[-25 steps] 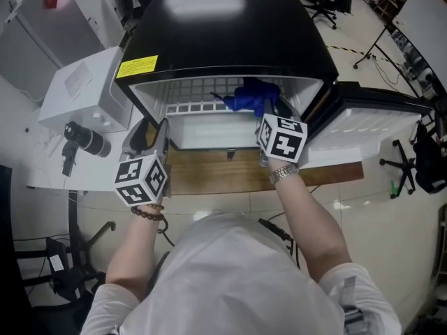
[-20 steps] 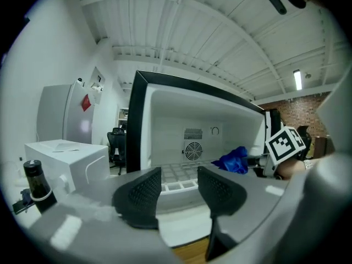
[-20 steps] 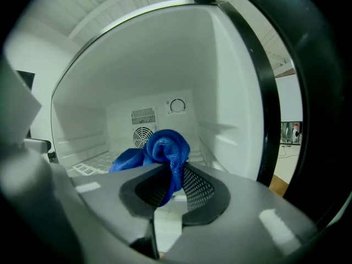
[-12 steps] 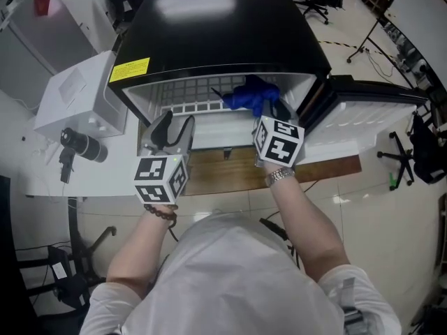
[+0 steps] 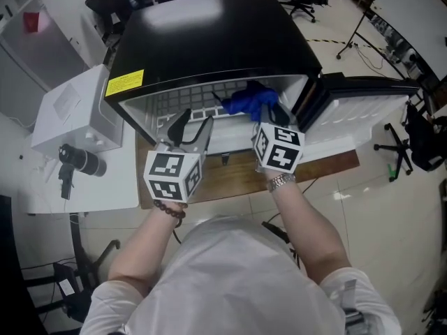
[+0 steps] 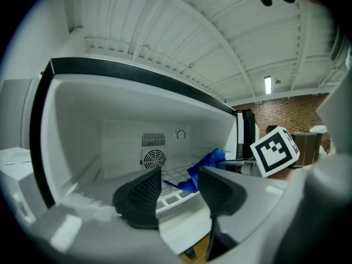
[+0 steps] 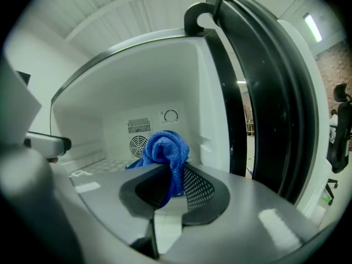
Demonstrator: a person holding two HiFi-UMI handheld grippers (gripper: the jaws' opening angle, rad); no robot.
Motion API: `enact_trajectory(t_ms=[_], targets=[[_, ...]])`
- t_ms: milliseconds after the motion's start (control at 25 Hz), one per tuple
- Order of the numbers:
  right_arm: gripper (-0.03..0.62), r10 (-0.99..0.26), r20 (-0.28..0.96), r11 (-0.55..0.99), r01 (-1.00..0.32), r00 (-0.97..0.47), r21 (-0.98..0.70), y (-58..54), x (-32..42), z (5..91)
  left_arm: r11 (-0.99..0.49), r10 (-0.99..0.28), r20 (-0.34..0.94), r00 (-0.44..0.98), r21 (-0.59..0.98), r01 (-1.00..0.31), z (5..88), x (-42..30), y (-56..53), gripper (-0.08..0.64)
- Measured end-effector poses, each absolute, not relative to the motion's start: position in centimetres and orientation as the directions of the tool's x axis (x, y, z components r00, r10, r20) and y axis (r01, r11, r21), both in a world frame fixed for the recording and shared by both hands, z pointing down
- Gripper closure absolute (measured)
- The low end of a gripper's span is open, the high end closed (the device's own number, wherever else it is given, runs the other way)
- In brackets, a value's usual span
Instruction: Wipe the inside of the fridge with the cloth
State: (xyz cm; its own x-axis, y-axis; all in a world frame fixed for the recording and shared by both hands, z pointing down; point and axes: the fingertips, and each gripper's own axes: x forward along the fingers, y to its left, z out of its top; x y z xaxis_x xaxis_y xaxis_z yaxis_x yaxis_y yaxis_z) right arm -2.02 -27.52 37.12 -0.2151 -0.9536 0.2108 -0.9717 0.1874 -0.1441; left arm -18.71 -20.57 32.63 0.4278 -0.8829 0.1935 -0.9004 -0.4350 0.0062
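Cloth [image 7: 165,147], blue and bunched, sits pinched between the closed jaws of the right gripper [image 7: 175,175], inside the right part of the open fridge [image 5: 209,33], above the white wire shelf [image 5: 174,100] and near the right wall. Left gripper [image 6: 180,175] hovers at the fridge's near left opening, its jaws apart with nothing between them. At the far wall a round fan grille [image 6: 153,158] shows. At the right, the fridge door [image 5: 363,110] stands open.

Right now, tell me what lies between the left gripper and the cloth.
Only bare white wire shelf separates left gripper from cloth, per the left gripper view.
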Motion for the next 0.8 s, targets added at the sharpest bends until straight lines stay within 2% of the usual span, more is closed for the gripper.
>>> enact_trajectory(t_ms=[400, 800], targets=[[0.525, -0.889, 0.099, 0.436, -0.893, -0.447, -0.115, -24.9, -4.1, 34.2, -0.666, -0.726, 0.22, 0.652, 0.014, -0.746, 32.5, -12.5, -21.5, 0.353], [0.525, -0.664, 0.05, 0.742, -0.666, -0.746, -0.077, -20.6, -4.0, 31.2, -0.831, -0.541, 0.183, 0.821, 0.034, -0.556, 30.1, -8.3, -19.2, 0.318]])
